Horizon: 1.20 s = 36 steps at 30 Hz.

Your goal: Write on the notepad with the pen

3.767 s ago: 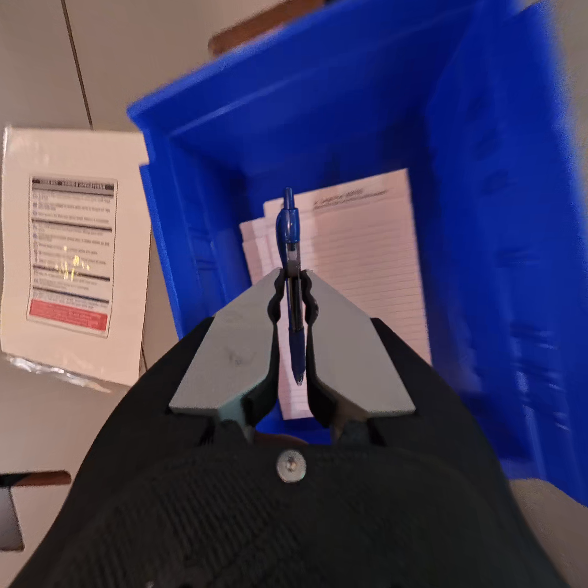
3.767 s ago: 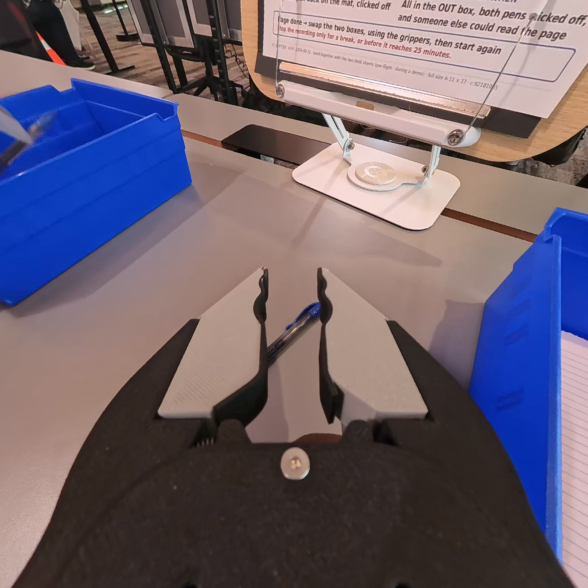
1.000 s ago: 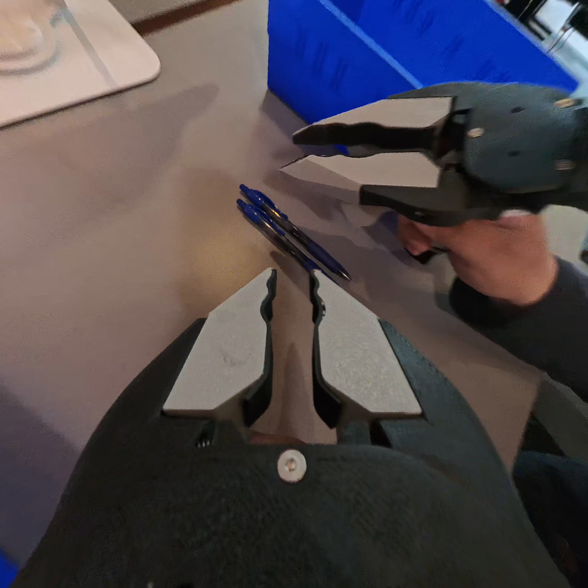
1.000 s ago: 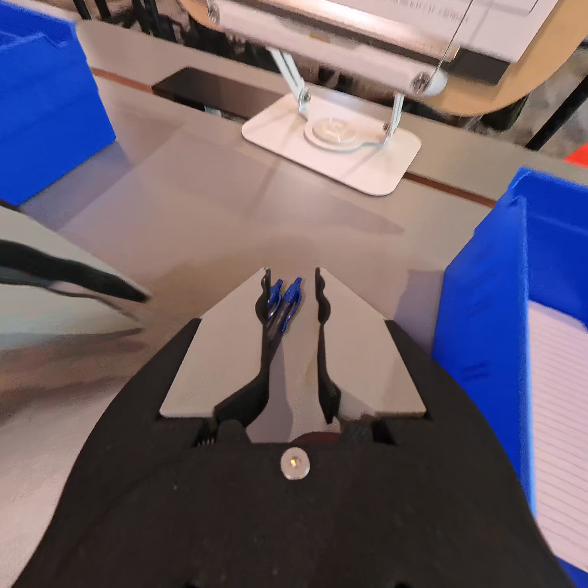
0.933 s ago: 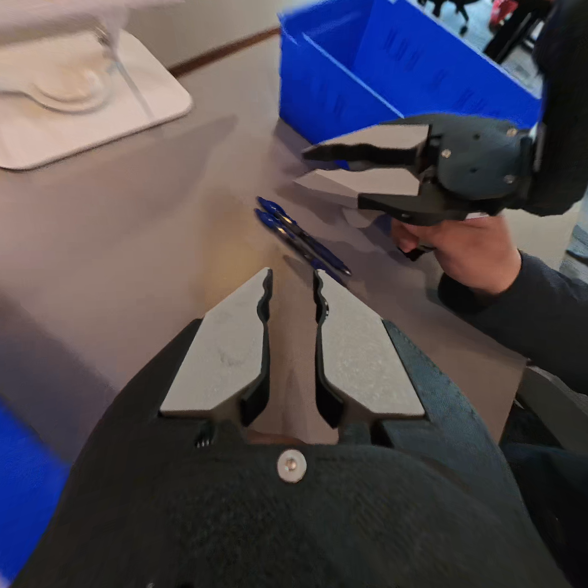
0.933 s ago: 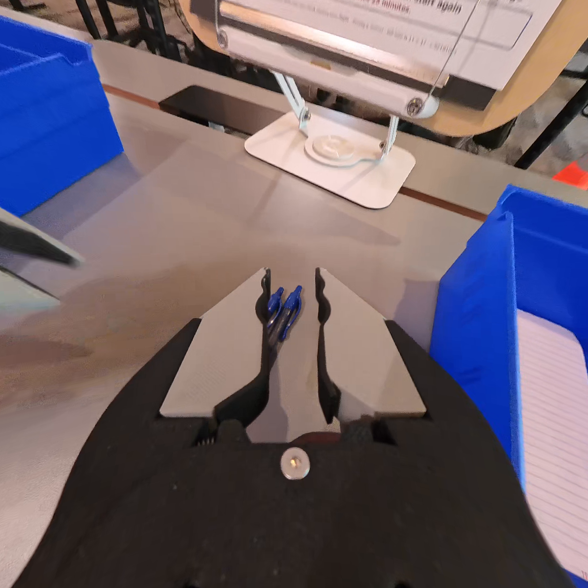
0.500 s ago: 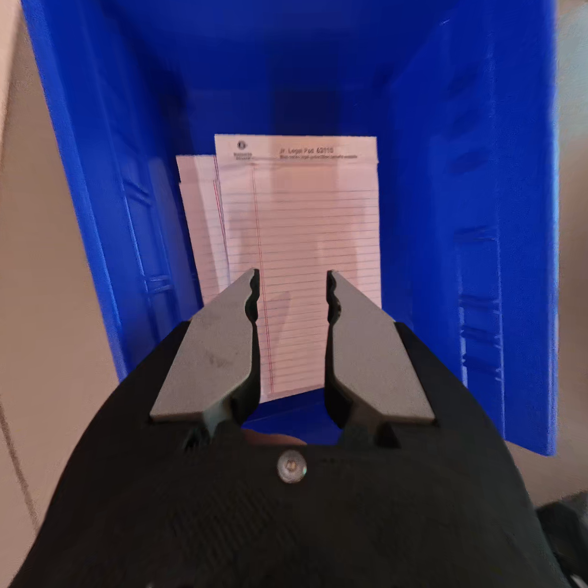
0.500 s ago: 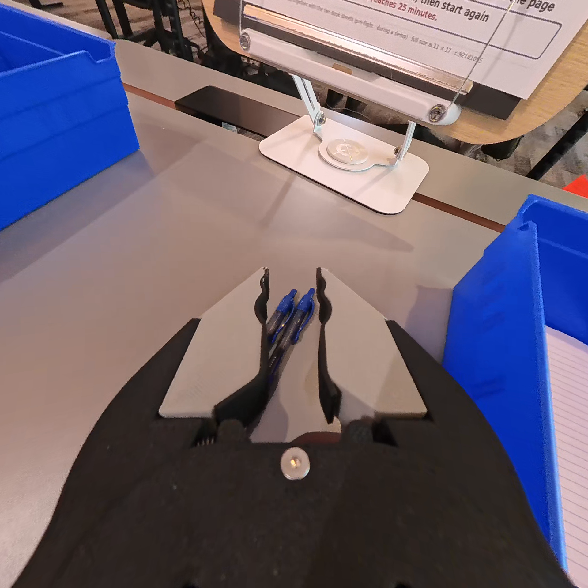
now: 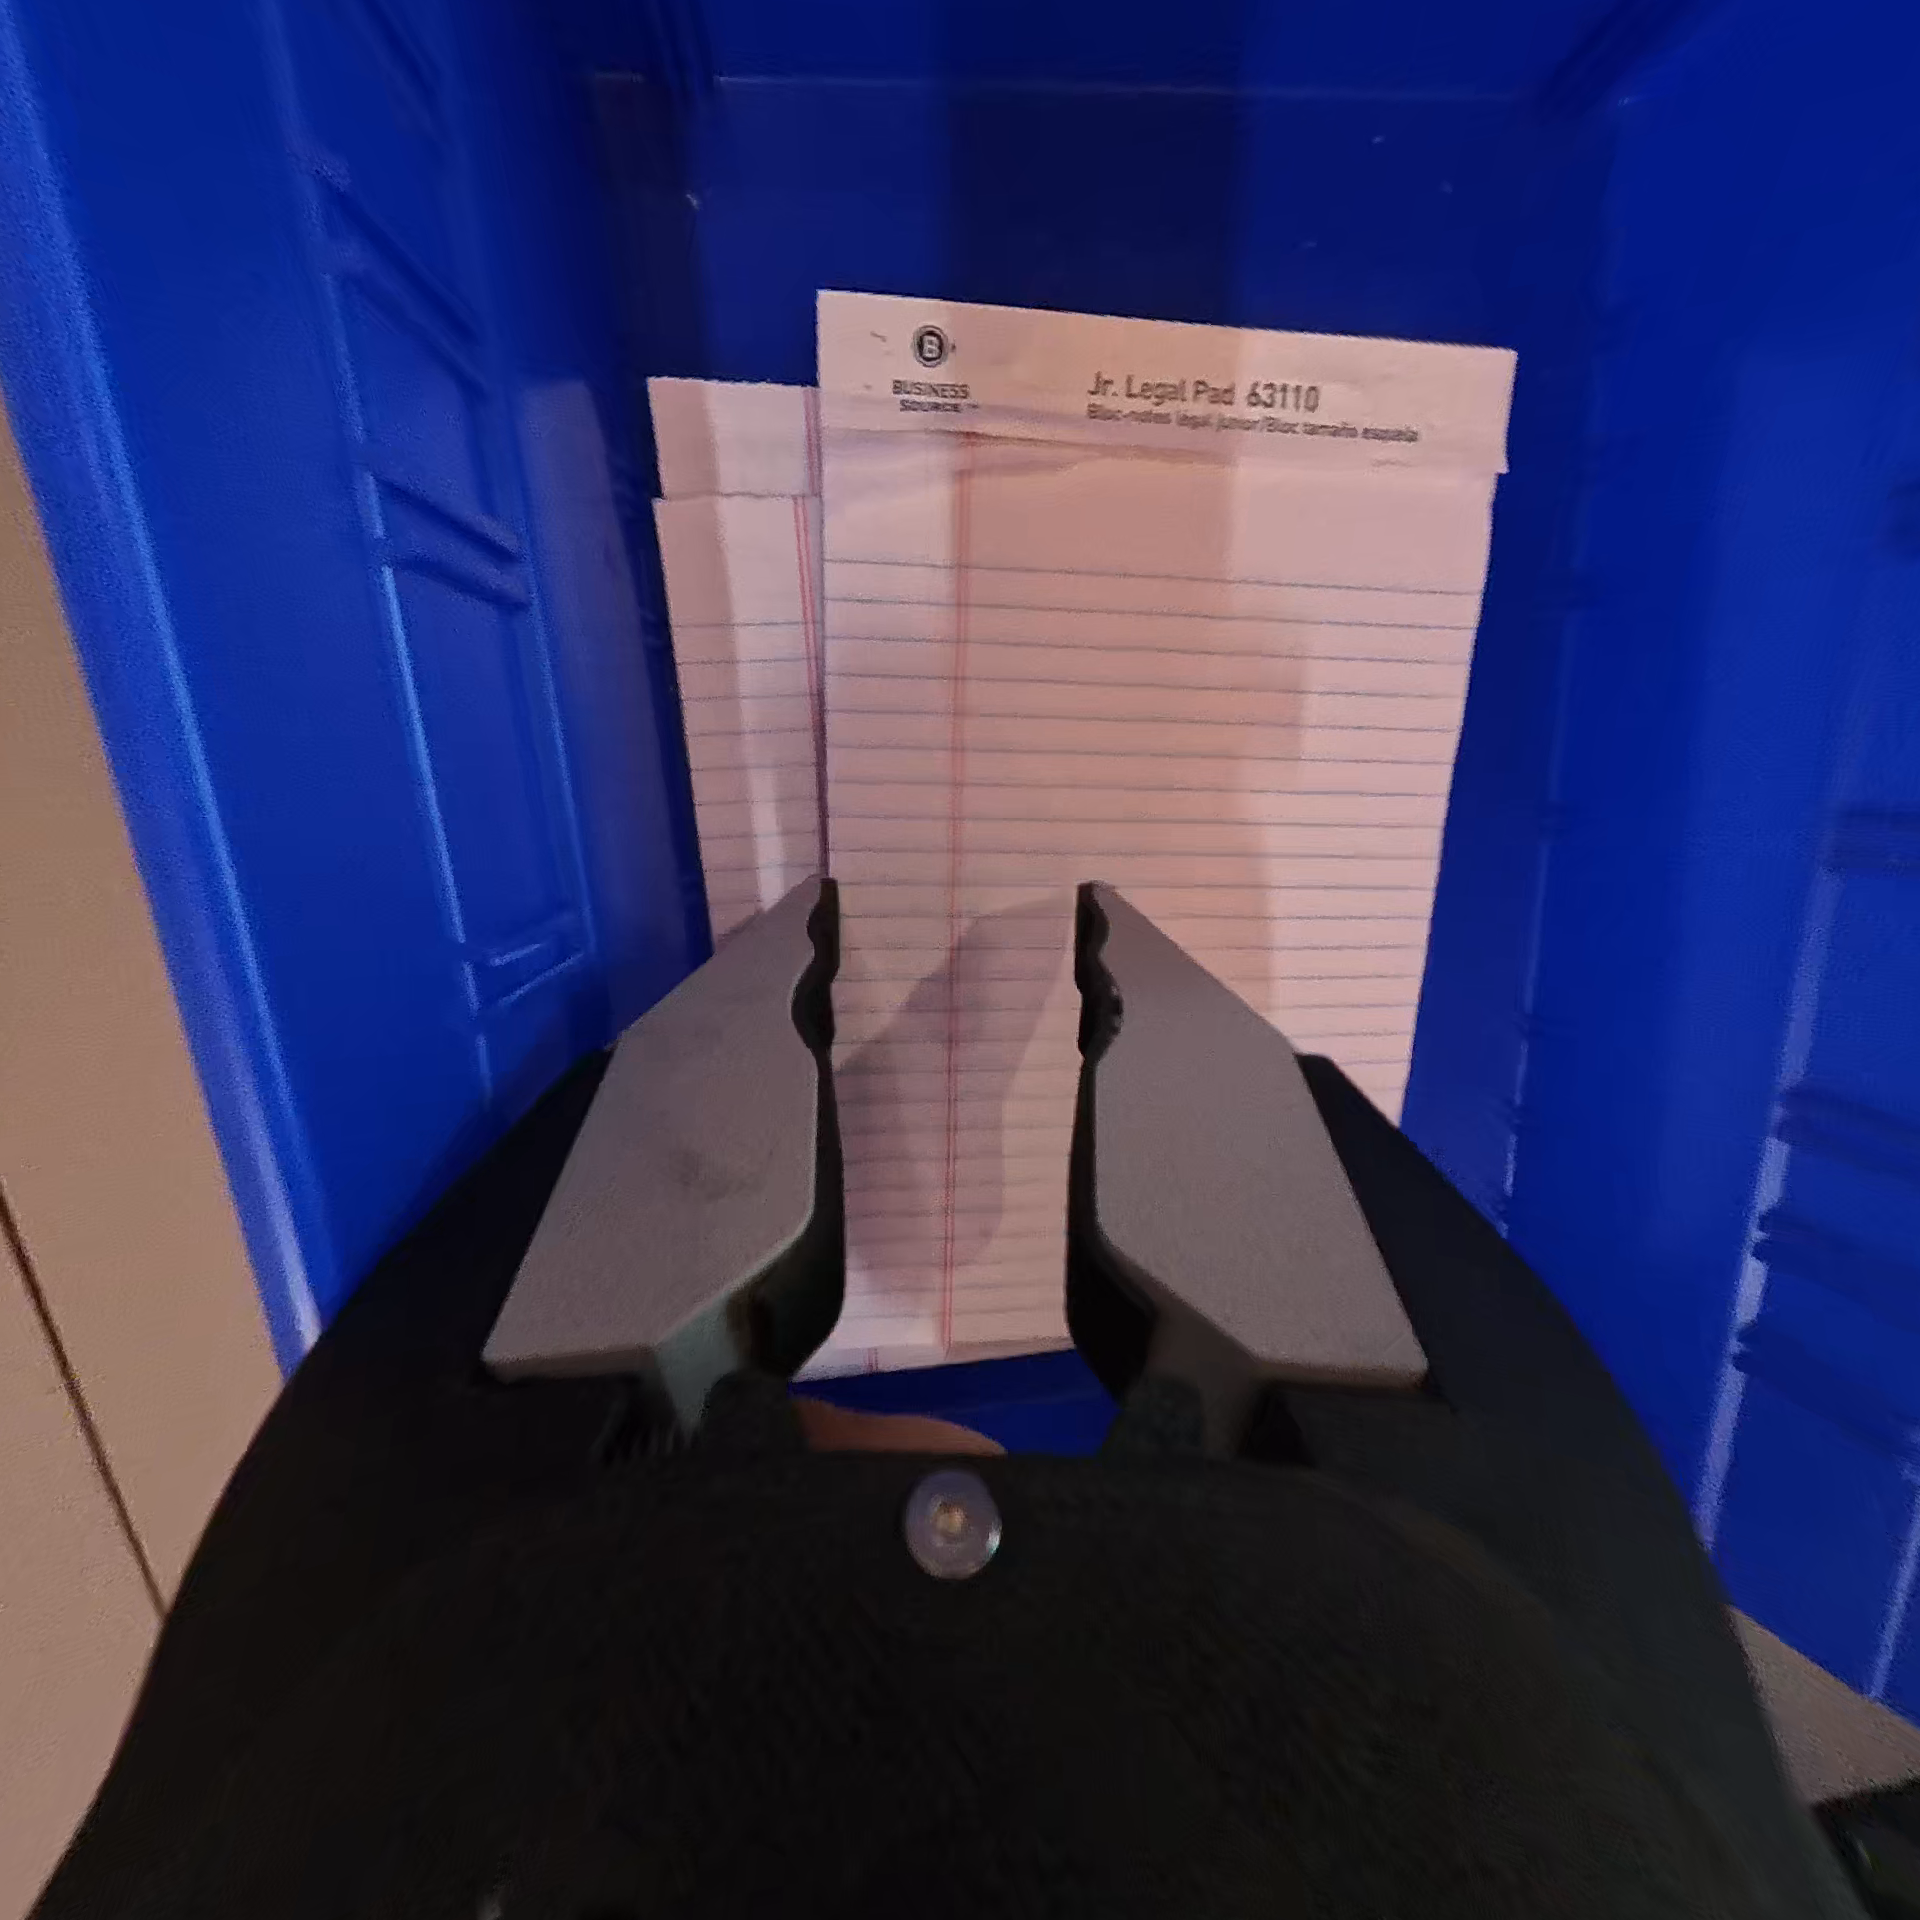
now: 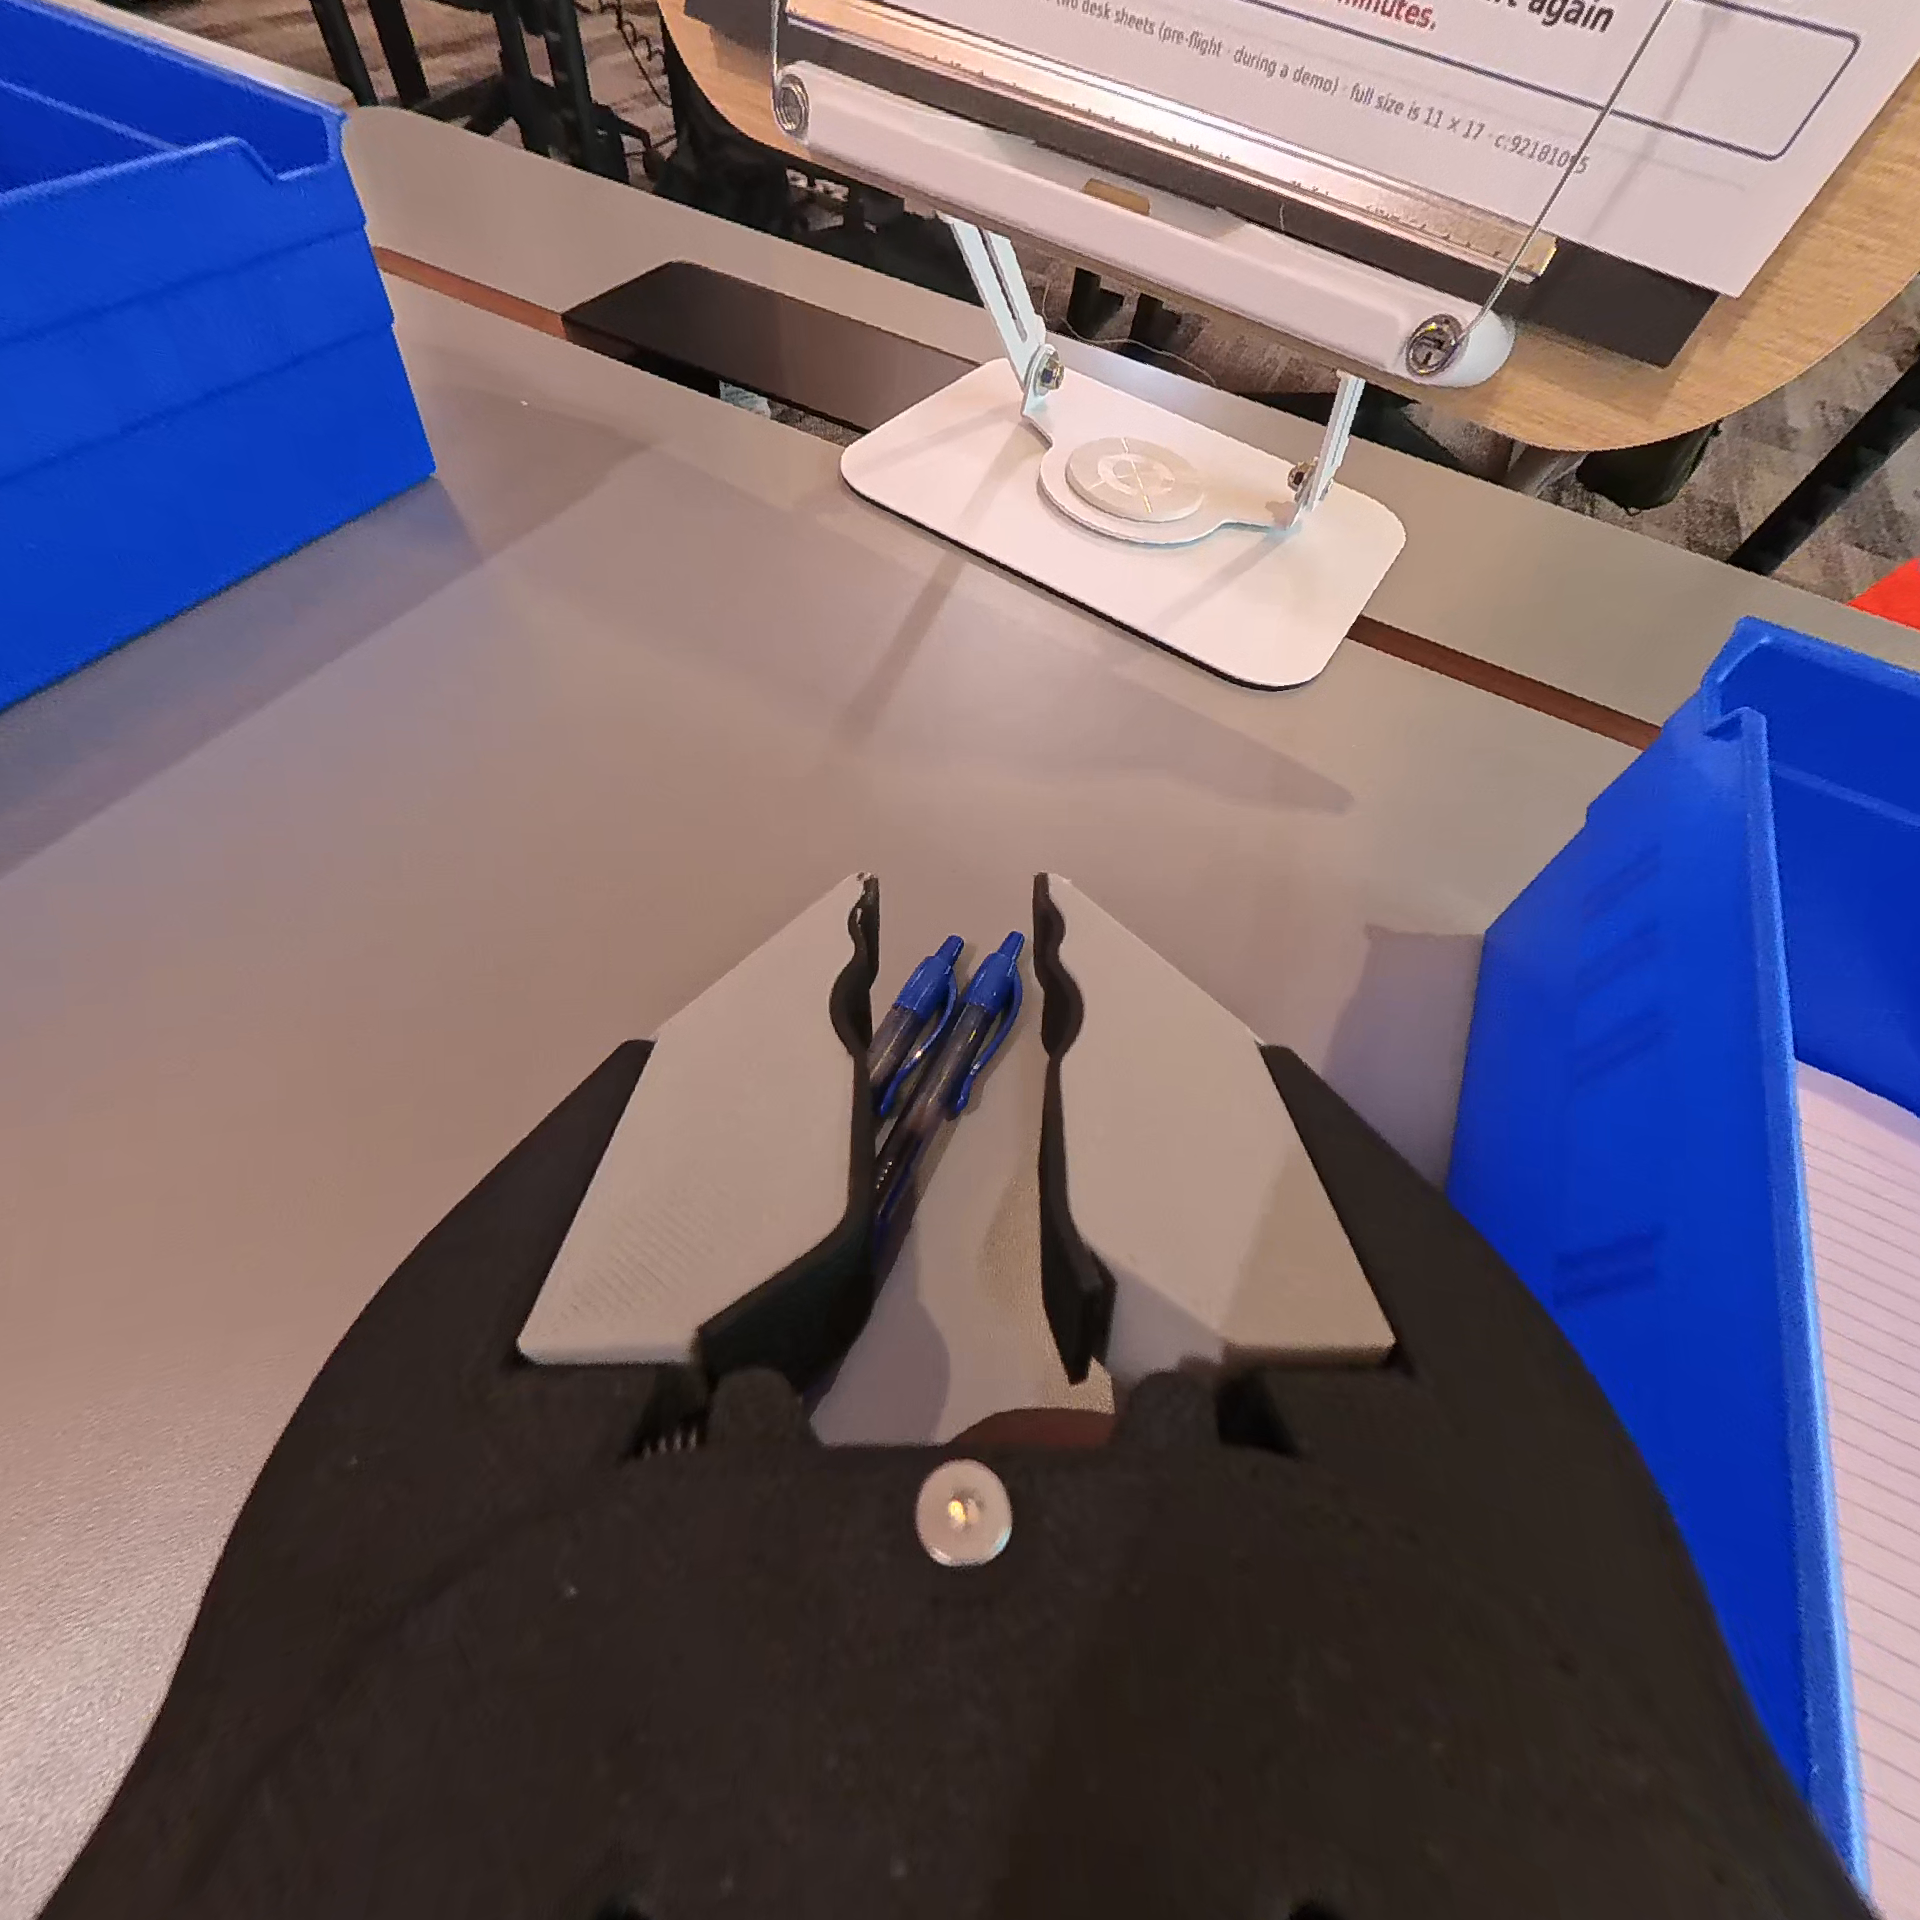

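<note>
A white lined notepad [image 9: 1143,727] lies in a blue bin [image 9: 343,623], on top of a second lined pad [image 9: 743,675] that sticks out on its left. My left gripper [image 9: 951,894] is open and empty, over the lower part of the top pad. Two blue pens [image 10: 914,1023] [image 10: 982,1018] lie side by side on the grey table [image 10: 520,935]. My right gripper [image 10: 956,883] is open above them, a finger on either side, holding nothing. The pens' lower ends are hidden by the left finger.
In the right wrist view a blue bin [image 10: 1621,1143] with lined paper [image 10: 1860,1351] stands at the right, and another blue bin [image 10: 177,343] at the far left. A white stand [image 10: 1122,540] with a printed sheet stands at the back.
My left gripper held a pen earlier; that pen now lies beside the other on the table. The left gripper has swung from the table to over the bin's notepad and opened wider. The right gripper has barely moved.
</note>
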Available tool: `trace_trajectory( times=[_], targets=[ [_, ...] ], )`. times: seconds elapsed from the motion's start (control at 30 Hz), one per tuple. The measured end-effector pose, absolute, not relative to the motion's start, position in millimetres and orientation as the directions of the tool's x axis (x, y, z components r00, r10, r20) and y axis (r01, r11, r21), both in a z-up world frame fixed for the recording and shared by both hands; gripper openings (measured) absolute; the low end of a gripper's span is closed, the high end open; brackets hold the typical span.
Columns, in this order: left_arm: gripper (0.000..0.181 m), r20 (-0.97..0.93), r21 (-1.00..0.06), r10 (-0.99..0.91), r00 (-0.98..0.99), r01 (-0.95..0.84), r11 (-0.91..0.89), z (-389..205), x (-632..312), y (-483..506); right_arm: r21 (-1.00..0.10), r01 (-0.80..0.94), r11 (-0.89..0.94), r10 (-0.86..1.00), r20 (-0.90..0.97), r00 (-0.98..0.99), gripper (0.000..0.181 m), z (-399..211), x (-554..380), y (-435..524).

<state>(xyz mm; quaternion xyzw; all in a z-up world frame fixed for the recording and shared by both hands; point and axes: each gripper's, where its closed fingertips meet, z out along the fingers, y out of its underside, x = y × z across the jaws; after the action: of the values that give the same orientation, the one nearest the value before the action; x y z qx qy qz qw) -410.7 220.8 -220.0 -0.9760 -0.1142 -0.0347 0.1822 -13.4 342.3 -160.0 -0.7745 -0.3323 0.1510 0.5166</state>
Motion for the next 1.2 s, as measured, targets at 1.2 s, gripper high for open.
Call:
trace_trajectory(
  times=[1.2],
  targets=[
    [0.050,0.420,-0.323,0.061,0.905,0.212,-0.922,-216,-348,208,-0.905,0.360,-0.228,0.701,0.104,0.706,0.026,-157,-22,335]
  ],
)
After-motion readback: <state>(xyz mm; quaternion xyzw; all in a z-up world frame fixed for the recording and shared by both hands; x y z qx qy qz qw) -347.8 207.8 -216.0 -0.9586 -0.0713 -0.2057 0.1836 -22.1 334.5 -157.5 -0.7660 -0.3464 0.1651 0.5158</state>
